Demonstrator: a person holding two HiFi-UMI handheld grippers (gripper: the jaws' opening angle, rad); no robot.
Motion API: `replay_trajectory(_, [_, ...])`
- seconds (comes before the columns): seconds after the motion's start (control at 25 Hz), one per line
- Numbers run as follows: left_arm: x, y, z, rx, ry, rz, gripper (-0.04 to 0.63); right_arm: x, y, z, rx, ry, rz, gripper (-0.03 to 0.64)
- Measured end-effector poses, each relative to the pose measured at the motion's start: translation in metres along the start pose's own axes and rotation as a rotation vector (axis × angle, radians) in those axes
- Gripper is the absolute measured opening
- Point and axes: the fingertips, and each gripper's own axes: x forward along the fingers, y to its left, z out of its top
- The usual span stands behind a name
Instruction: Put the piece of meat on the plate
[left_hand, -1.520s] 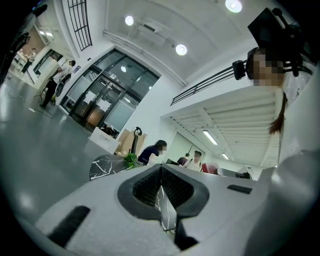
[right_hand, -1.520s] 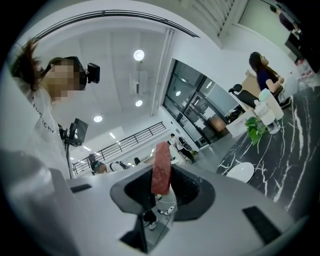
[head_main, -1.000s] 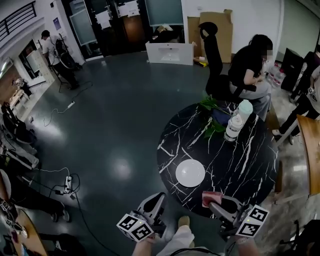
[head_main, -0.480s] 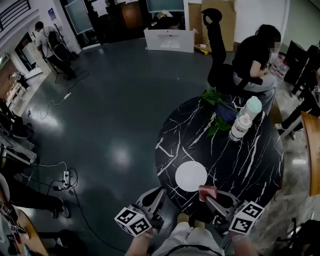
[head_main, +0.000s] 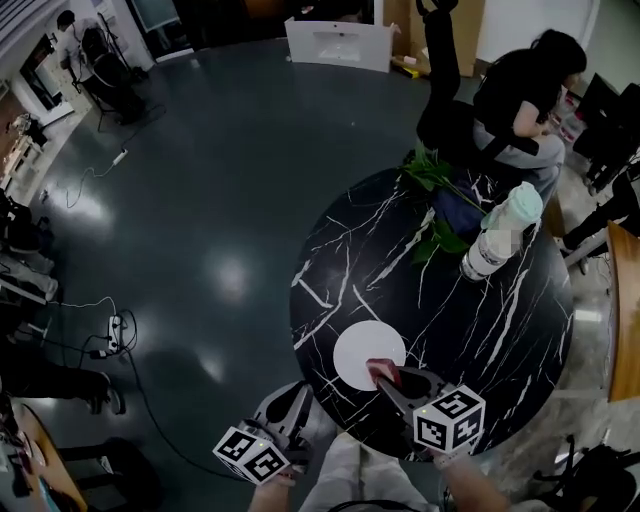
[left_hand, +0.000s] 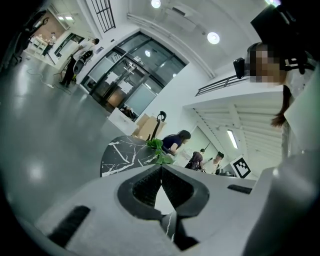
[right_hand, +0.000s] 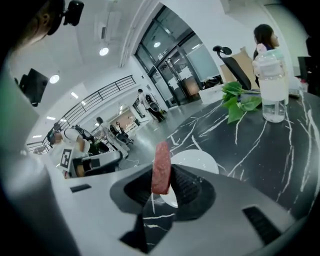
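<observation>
A reddish slab of meat (right_hand: 161, 168) stands on edge between the jaws of my right gripper (right_hand: 162, 181), which is shut on it. In the head view the meat (head_main: 379, 371) hangs over the near right rim of the white plate (head_main: 362, 352), held by the right gripper (head_main: 385, 378). The plate (right_hand: 197, 162) lies on the black marble table (head_main: 500, 330) just ahead of the jaws. My left gripper (head_main: 292, 405) sits off the table's near edge over the floor. Its jaws (left_hand: 161, 182) meet at the tips with nothing between them.
A water bottle (head_main: 488, 250) and a mint-capped bottle (head_main: 520, 208) stand at the table's far right beside green leaves (head_main: 432, 180). A seated person (head_main: 520, 100) and an office chair (head_main: 440, 60) are behind the table. Cables and a power strip (head_main: 112, 327) lie on the floor at left.
My right gripper has carried the meat down and to the left, from beside the plate to over its near rim. The left gripper has sunk a little lower beside the table.
</observation>
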Motion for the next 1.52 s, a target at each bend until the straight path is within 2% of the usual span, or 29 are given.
replay_trajectory(0.24, [-0.013, 0.015, -0.008, -0.032, -0.034, 0.061, 0.011, 0.041, -0.009, -0.016, 0.018, 0.117, 0.035, 0.092])
replay_trajectory(0.52, [-0.03, 0.03, -0.018, -0.054, -0.054, 0.107, 0.011, 0.058, -0.012, -0.025, 0.057, 0.194, 0.054, 0.092])
replay_trajectory(0.68, [-0.028, 0.032, -0.015, 0.011, -0.059, 0.114, 0.011, 0.061, -0.015, -0.024, 0.068, 0.194, 0.044, 0.092])
replay_trajectory(0.8, [-0.014, 0.028, -0.013, 0.062, -0.054, 0.089, 0.011, 0.063, -0.017, -0.028, 0.055, 0.217, 0.032, 0.092])
replay_trajectory(1.0, [0.011, 0.015, -0.002, 0.112, -0.079, 0.029, 0.011, 0.064, -0.023, -0.022, -0.023, 0.209, -0.008, 0.092])
replay_trajectory(1.12, [0.02, 0.008, 0.0, 0.134, -0.078, 0.004, 0.011, 0.064, -0.028, -0.016, -0.105, 0.207, -0.045, 0.093])
replay_trajectory(1.52, [0.018, 0.004, -0.007, 0.1, -0.087, -0.011, 0.011, 0.064, -0.035, -0.01, -0.339, 0.193, -0.148, 0.12])
